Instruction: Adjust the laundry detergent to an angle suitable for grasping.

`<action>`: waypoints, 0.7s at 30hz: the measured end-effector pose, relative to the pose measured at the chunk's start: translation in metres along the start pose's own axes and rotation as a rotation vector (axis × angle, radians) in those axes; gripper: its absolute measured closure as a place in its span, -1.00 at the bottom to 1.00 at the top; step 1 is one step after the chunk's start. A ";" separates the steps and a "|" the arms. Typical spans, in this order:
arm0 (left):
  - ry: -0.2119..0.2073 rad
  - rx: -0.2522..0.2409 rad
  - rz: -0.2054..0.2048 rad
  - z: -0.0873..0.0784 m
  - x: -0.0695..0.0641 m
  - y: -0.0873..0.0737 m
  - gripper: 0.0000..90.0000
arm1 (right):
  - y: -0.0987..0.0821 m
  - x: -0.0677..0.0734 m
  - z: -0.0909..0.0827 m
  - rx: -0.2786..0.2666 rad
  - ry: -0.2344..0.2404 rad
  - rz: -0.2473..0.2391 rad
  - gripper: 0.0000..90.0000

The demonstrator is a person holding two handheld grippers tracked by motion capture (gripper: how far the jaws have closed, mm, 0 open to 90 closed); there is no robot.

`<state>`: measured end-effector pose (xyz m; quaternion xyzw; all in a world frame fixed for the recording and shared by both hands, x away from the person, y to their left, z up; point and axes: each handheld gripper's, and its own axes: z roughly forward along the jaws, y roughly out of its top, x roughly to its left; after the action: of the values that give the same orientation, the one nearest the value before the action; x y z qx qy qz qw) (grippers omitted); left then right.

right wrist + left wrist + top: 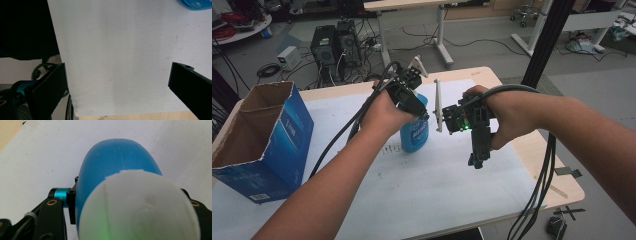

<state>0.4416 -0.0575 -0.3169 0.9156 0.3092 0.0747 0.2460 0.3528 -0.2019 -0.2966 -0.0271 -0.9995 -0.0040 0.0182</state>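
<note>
1. The left claw (421,111) grips the blue bottle (414,131) standing mid-table (452,190).
2. The right claw (475,159) gapes wide, empty.
3. The bottle looks light, smooth, probably slippery; hold its body.

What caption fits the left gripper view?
Left gripper jaws clamp a blue plastic bottle with white cap above white paper.

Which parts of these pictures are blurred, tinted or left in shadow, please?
Left gripper view: the white cap sits too close and blurs, with a green tint at its lower edge; the blue bottle is sharper. Right gripper view: a dark mass blacks out the top-left corner. High view: dim, even light.
</note>
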 end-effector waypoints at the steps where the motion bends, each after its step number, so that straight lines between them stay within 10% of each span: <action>1: 0.002 0.003 0.011 -0.002 0.000 0.000 -0.14 | 0.000 0.000 0.000 0.000 0.001 0.006 -0.97; 11: -0.028 -0.014 0.038 -0.033 0.001 -0.006 -0.14 | 0.005 0.000 0.001 -0.003 -0.003 -0.005 -0.97; 21: -0.042 0.015 0.159 -0.071 0.004 -0.024 -0.14 | 0.012 0.001 0.001 -0.004 -0.003 -0.005 -0.97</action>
<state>0.4121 -0.0102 -0.2674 0.9405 0.2308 0.0725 0.2386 0.3523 -0.1900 -0.2978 -0.0246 -0.9995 -0.0058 0.0165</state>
